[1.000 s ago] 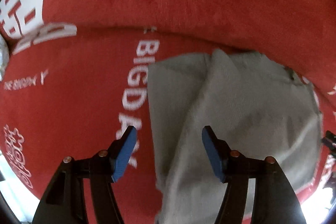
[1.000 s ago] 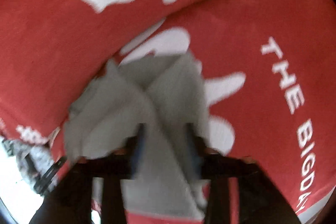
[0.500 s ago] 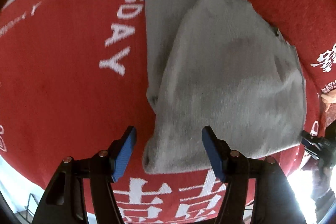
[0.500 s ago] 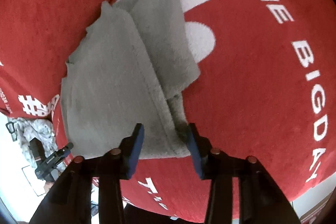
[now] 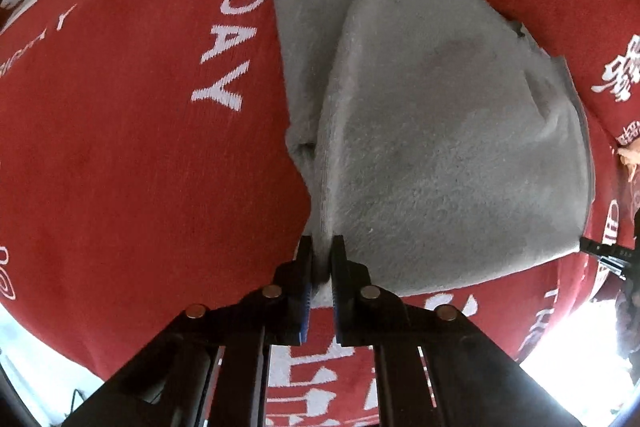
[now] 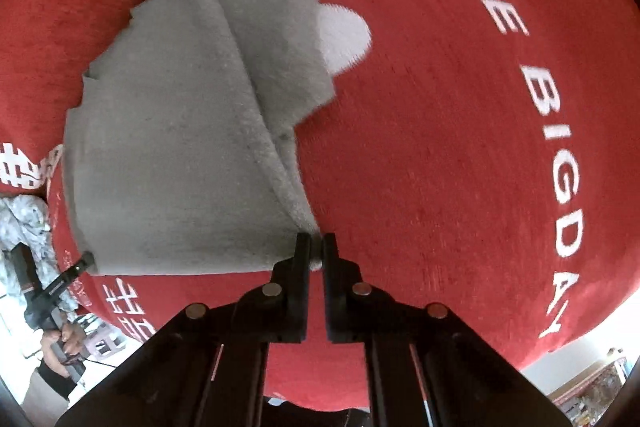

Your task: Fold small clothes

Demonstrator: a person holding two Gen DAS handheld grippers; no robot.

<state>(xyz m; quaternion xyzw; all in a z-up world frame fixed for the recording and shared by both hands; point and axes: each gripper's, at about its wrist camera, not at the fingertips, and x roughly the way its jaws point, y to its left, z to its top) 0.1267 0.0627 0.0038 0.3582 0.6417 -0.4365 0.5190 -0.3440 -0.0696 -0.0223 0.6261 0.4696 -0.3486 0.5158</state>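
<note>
Grey fleece cloth (image 5: 440,131) lying on a red cover (image 5: 120,147) printed with white lettering, including "THE BIGDAY", spread over a tabletop. Cloth already doubled over, with a narrower under-layer showing along one long side and a rumpled far edge. Left tongs (image 5: 320,259) pressed together on the near corner of the cloth, a small tuft of grey pile caught between the blue-lined pads and pulled up slightly from the cover. Right tongs (image 6: 316,253) likewise clamped on the opposite near corner, gripping the point where the folded edge tapers down to the fabric. Both tongs pointing steeply down at the cover. Near edge of the cloth (image 6: 168,163) stretched between the two pinched corners, close to the cover's front edge. In the right wrist view, at lower left, a hand on the black handle of the other gripper, with some pale patterned fabric behind it.
</note>
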